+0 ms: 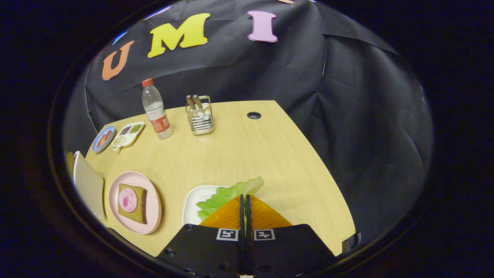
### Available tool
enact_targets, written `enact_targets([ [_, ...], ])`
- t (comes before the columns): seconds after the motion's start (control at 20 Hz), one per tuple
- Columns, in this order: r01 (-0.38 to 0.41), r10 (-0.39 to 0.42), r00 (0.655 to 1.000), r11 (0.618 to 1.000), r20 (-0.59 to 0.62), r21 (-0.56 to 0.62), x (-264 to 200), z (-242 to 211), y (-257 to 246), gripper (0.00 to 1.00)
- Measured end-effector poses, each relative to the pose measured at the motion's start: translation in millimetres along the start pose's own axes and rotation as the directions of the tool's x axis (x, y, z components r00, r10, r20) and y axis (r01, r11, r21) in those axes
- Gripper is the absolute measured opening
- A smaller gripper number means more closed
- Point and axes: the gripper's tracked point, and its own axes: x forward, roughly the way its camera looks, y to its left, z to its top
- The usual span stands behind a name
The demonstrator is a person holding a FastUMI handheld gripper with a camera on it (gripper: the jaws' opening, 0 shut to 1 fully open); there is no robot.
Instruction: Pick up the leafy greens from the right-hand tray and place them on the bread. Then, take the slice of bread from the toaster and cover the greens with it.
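Over the white tray (pixel 191 206), my gripper (pixel 244 197) has its two fingers pressed together at the tips, apparently pinching the greens (pixel 227 195), whose one leaf fans out ahead of the tips and down their left side. I judge the leaf is clamped at its near edge so it can be carried flat; whether it has left the tray I cannot tell. Left of the tray waits one pink plate (pixel 152 208) bearing one bread (pixel 133 202) slice with a round pink piece on top, the drop spot. Beyond that plate a pale toaster (pixel 88 183) stands. Far past the tray stand one bottle (pixel 156 110), one wire holder (pixel 200 116) with two handles, one blue dish (pixel 103 139) and one divided dish (pixel 128 134).
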Motion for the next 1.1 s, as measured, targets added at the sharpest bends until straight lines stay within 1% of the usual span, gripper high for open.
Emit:
enact_targets([
  [0.3,-0.001,0.003,0.998,1.0,0.066,-0.022,-43.8,7.5,17.9,0.0],
  [0.6,0.013,-0.004,0.991,0.998,0.131,-0.067,-72.4,13.4,32.0,0.0],
  [0.8,0.012,-0.001,0.99,0.997,0.138,-0.081,-73.1,10.9,38.6,0.0],
  [0.95,0.01,-0.004,0.996,0.998,0.09,-0.069,-59.3,-4.1,39.9,0.0],
  [1.1,0.003,0.002,0.998,0.997,0.064,-0.081,-51.1,-16.6,45.1,0.0],
])
